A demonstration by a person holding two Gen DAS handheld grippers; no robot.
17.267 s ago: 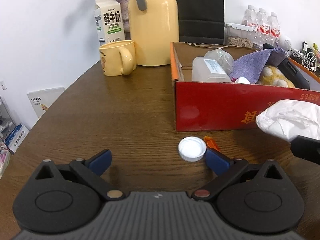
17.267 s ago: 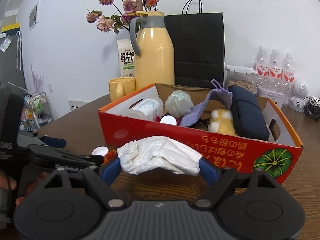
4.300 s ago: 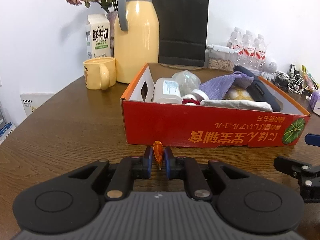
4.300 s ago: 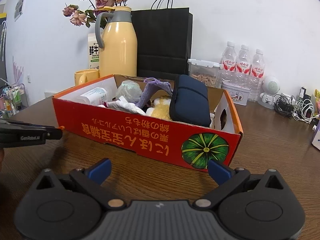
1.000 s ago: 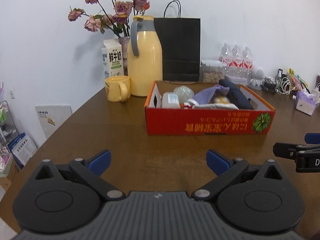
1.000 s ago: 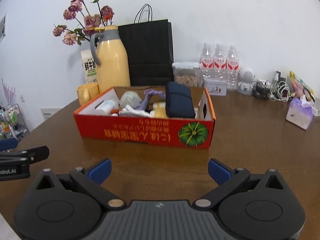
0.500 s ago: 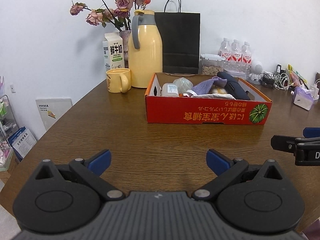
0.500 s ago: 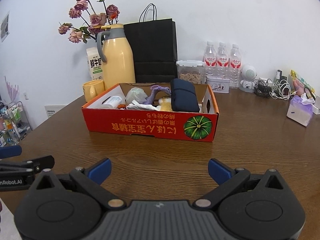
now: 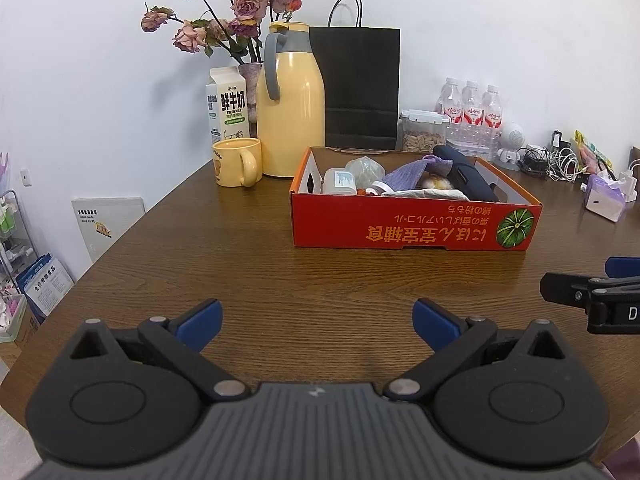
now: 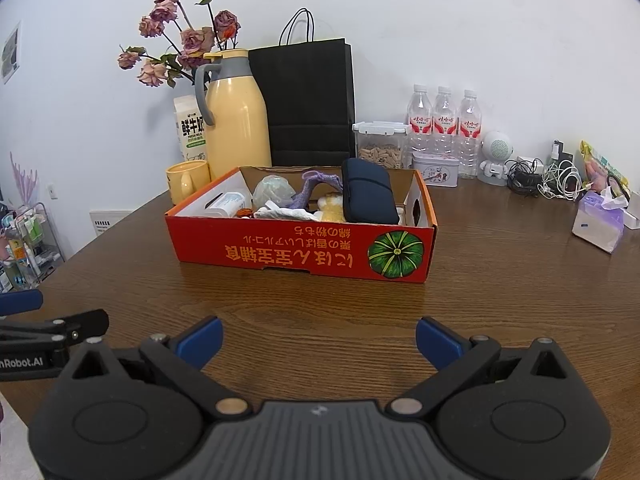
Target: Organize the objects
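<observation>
Brown wood-grain table (image 9: pixel 248 240) against a white wall fills both views. I hold the left gripper (image 9: pixel 316 316) low over the near edge, its blue-tipped fingers (image 9: pixel 200 318) spread wide with nothing between them; the right gripper (image 10: pixel 318 336) sits likewise, fully spread and empty. Each gripper shows at the margin of the other's view, the two well apart. Centre field: red box (image 10: pixel 280 252), printed with a green pumpkin, resting on the table well ahead of both grippers. Inside it lie a white bottle (image 10: pixel 228 204) at the left end, a clear crumpled bag (image 10: pixel 274 190), a purple cloth (image 10: pixel 316 184), a white crumpled bag (image 10: pixel 280 213) against the front wall, a yellow plush (image 10: pixel 332 204), and a navy case (image 10: pixel 368 192) toward the right end. Behind the box stand a yellow jug (image 9: pixel 290 120), a mug (image 9: pixel 236 162), a milk carton (image 9: pixel 226 104), flowers (image 9: pixel 224 12), a black bag (image 9: pixel 360 88) and three water bottles (image 10: pixel 442 120). Cables (image 10: pixel 548 178) and a tissue pack (image 10: pixel 598 228) lie at far right.
</observation>
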